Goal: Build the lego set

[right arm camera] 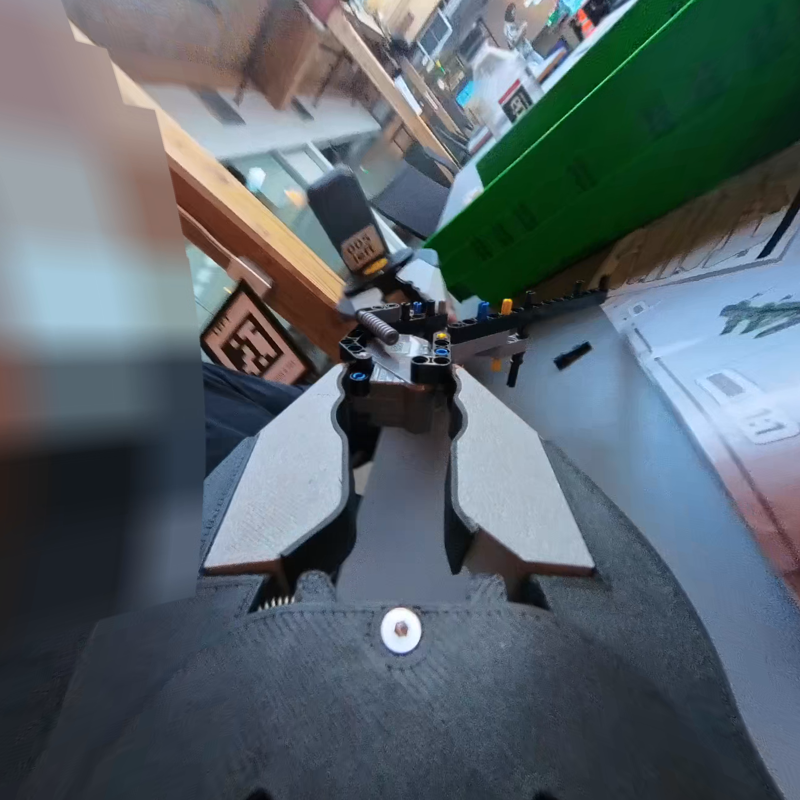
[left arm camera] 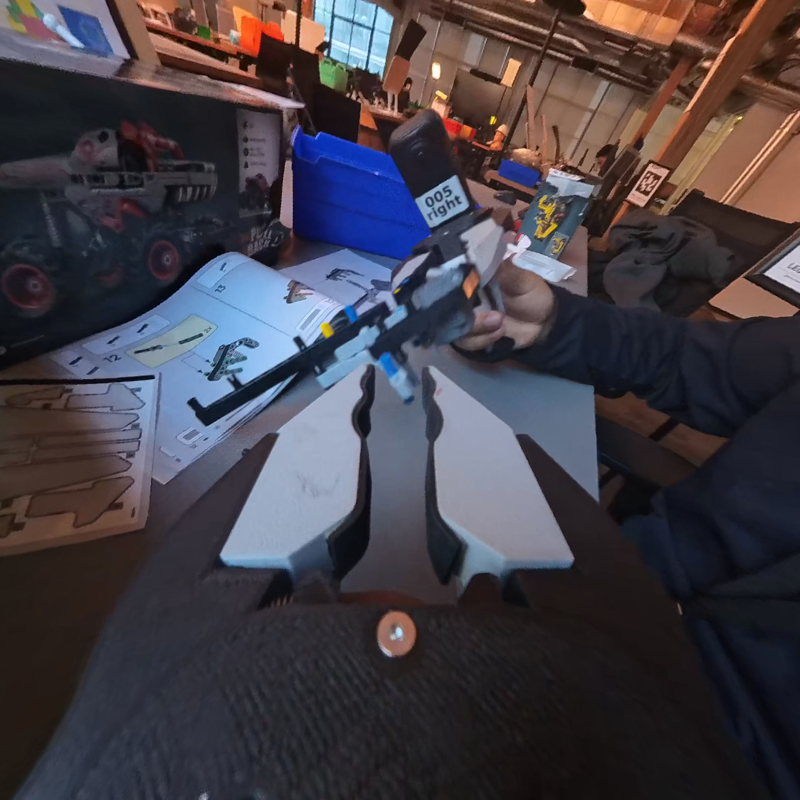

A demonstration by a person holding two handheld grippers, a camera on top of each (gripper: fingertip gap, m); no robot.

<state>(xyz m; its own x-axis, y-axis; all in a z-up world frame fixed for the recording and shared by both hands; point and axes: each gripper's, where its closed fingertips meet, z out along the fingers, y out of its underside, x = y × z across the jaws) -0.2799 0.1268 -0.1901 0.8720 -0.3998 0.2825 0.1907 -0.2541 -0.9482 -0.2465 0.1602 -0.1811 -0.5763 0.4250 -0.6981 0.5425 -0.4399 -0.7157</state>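
right gripper (right arm camera: 398,389) pinches the lego frame (right arm camera: 396,359), mid picture, lifted for adding parts | left gripper (left arm camera: 396,389) half open, empty, waits below | booklet (left arm camera: 242,311) open upper left

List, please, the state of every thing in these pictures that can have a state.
left gripper: open, empty
right gripper: shut on lego assembly
lego assembly: partly built, held in the air
instruction booklet: open, flat on table
blue bin: upright, contents hidden
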